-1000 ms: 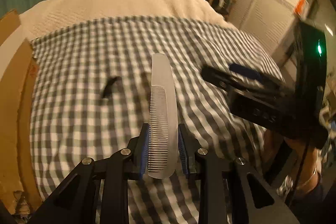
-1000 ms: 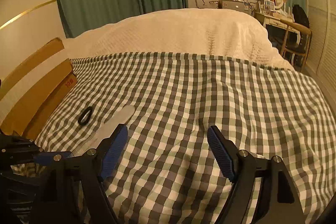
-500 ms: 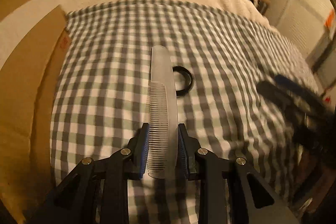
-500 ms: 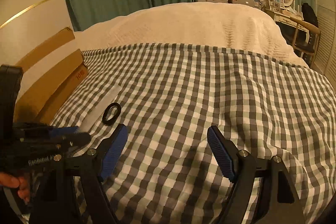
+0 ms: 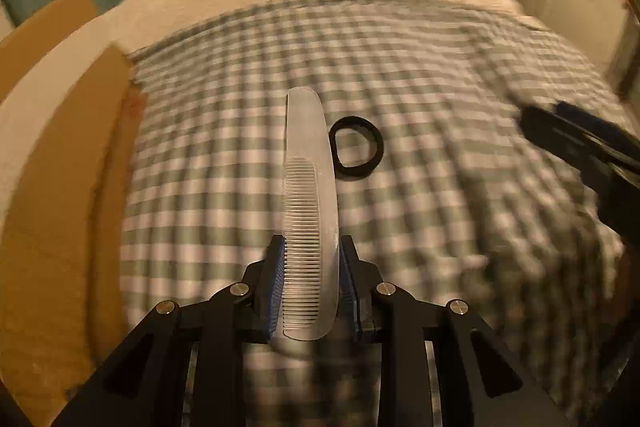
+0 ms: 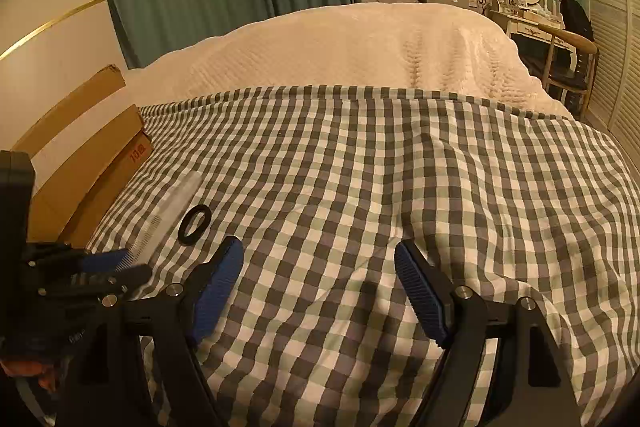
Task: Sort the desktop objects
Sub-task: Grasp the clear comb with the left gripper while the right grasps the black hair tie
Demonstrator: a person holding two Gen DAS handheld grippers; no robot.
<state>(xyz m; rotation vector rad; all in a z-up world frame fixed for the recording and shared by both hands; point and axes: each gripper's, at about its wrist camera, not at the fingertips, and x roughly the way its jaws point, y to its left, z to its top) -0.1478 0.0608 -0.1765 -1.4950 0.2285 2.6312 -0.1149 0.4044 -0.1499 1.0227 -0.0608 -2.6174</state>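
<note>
A bedroom, warm lamplight: my left gripper point(image 5: 310, 291) pinches a clear plastic comb point(image 5: 310, 187) by its toothed end, both blue pads pressed against its flat sides, the handle reaching away toward twelve o'clock above the checked cloth point(image 5: 420, 87). From the right wrist view the comb point(image 6: 168, 215) appears low over the cloth, at about eleven o'clock from my right gripper point(image 6: 320, 291), whose fingers stand spread wide with nothing between them.

Just beside the comb's handle, at roughly two o'clock from my pinch, a black hair tie point(image 5: 356, 147) lies flat on the cloth; whether the comb's far end touches the cloth I cannot tell through the blur.

I judge the comb light, stiff along its spine and slick on its faces, the thin teeth its weak part, so the squeeze is better taken across the solid back than on the teeth, and kept gentle. The hair tie looks soft and springy; one pad through its loop or a pinch across its band should lift it. A cardboard box point(image 5: 60, 207) lines the cloth at nine o'clock.
</note>
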